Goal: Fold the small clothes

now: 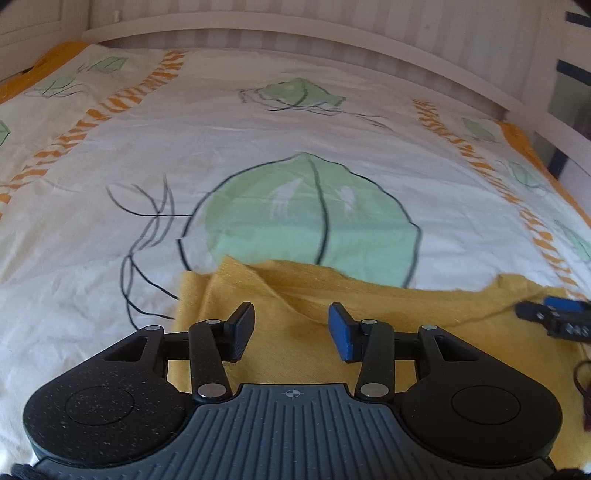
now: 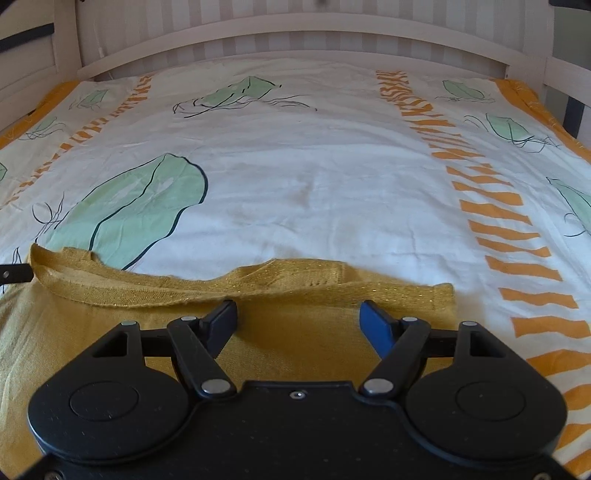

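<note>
A mustard-yellow knit garment (image 1: 295,295) lies flat on the bed cover, its far edge rumpled. My left gripper (image 1: 291,328) is open, hovering over the garment's left part with nothing between its fingers. In the right wrist view the same garment (image 2: 295,332) shows a thick glittery ribbed hem (image 2: 258,284) along its far edge. My right gripper (image 2: 299,321) is open just above the garment near that hem, empty. The right gripper's fingertips (image 1: 554,314) show at the right edge of the left wrist view.
The bed cover (image 2: 314,184) is white with green leaf prints and orange stripe bands. A white slatted bed rail (image 2: 295,33) runs along the far side. Orange bedding edges (image 1: 524,144) border the cover.
</note>
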`<state>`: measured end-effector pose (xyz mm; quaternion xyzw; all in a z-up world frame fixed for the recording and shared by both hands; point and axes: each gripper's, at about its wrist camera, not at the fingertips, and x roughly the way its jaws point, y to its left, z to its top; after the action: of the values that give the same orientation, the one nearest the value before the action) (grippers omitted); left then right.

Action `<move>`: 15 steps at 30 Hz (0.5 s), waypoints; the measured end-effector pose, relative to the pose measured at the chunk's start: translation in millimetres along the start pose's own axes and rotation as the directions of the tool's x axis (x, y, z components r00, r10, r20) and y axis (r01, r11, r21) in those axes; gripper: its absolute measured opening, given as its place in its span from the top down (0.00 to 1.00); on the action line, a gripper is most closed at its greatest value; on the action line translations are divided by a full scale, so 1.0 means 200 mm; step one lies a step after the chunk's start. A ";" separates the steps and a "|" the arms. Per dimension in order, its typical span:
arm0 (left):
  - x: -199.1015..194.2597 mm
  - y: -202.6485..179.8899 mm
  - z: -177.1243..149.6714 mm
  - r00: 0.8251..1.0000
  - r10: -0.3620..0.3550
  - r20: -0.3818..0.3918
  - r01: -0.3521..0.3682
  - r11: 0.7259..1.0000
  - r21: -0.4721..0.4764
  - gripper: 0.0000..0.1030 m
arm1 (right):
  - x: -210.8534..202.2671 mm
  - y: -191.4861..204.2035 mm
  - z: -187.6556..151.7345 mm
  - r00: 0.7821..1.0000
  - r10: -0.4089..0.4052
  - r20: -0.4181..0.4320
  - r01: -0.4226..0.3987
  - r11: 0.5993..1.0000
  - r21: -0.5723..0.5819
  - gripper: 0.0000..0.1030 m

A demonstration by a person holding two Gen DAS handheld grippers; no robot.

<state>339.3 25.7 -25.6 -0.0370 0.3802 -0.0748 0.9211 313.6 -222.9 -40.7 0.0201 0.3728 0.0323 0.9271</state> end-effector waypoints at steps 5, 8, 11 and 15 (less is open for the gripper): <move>0.03 -0.13 -0.06 0.998 -0.038 -0.042 0.041 0.995 0.089 0.57 | 0.08 -0.02 0.08 0.998 -0.048 -0.028 0.048 0.999 -0.009 0.26; 0.09 -0.18 -0.07 0.997 -0.030 -0.065 0.037 0.993 0.116 0.57 | 0.11 -0.05 0.13 0.998 -0.060 -0.033 0.061 0.998 0.030 0.26; 0.13 -0.17 -0.06 0.998 -0.019 -0.068 0.025 0.995 0.093 0.55 | 0.06 -0.08 0.13 0.999 -0.040 0.002 0.040 0.997 0.062 0.26; 0.15 -0.19 -0.06 0.998 0.002 -0.059 0.002 0.997 0.082 0.48 | -0.05 -0.08 0.08 0.999 -0.002 0.047 0.000 0.999 0.046 0.26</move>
<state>348.2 -16.1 -51.0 0.0030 0.4039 -0.0914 0.9102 318.2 -240.4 -23.4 0.0419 0.3514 0.0228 0.9350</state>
